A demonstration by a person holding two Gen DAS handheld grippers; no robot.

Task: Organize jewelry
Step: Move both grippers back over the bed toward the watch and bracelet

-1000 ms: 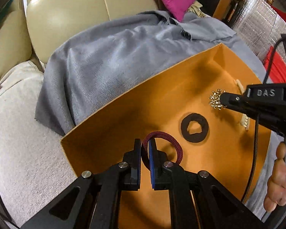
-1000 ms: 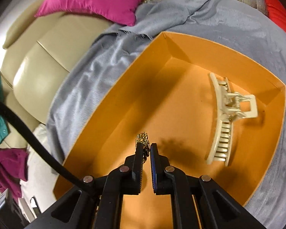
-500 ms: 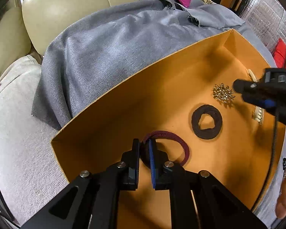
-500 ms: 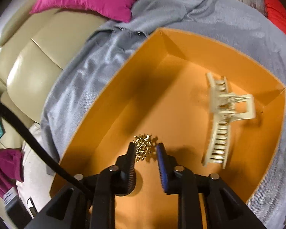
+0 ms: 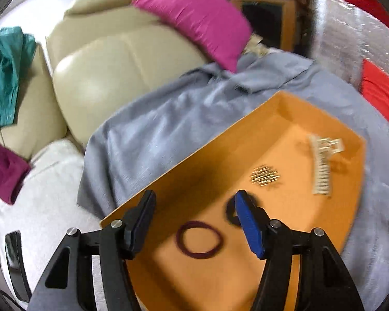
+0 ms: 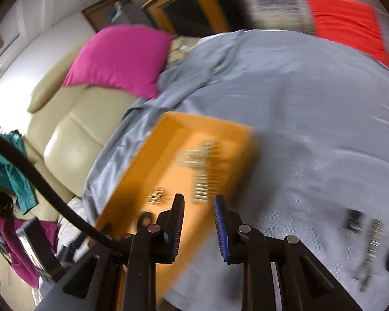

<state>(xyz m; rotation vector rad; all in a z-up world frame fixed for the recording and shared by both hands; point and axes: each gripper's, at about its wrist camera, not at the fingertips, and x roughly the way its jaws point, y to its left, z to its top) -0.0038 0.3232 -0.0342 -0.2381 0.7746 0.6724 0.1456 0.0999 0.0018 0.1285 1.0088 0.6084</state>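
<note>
An orange box (image 5: 285,108) lies on a grey cloth (image 5: 155,134). Inside it are a maroon hair tie (image 5: 199,239), a black ring (image 5: 232,211) partly hidden behind my finger, a gold piece of jewelry (image 5: 265,176) and a cream claw clip (image 5: 322,164). My left gripper (image 5: 194,215) is wide open and empty above the near end of the box. My right gripper (image 6: 198,216) is open and empty above the box's near right edge (image 6: 228,191). The right wrist view is blurred; the gold piece (image 6: 157,195) and the clip (image 6: 203,173) show there.
A cream sofa (image 5: 111,64) with a magenta pillow (image 5: 202,20) stands behind. Red cloth (image 5: 381,96) lies at the right. Several small dark and metallic items (image 6: 370,241) lie on the grey cloth at the right. Teal cloth (image 5: 5,70) hangs at the left.
My left gripper let go of the maroon hair tie, opened wide and pulled back. My right gripper released the gold piece in the box, then drew back and swung right.
</note>
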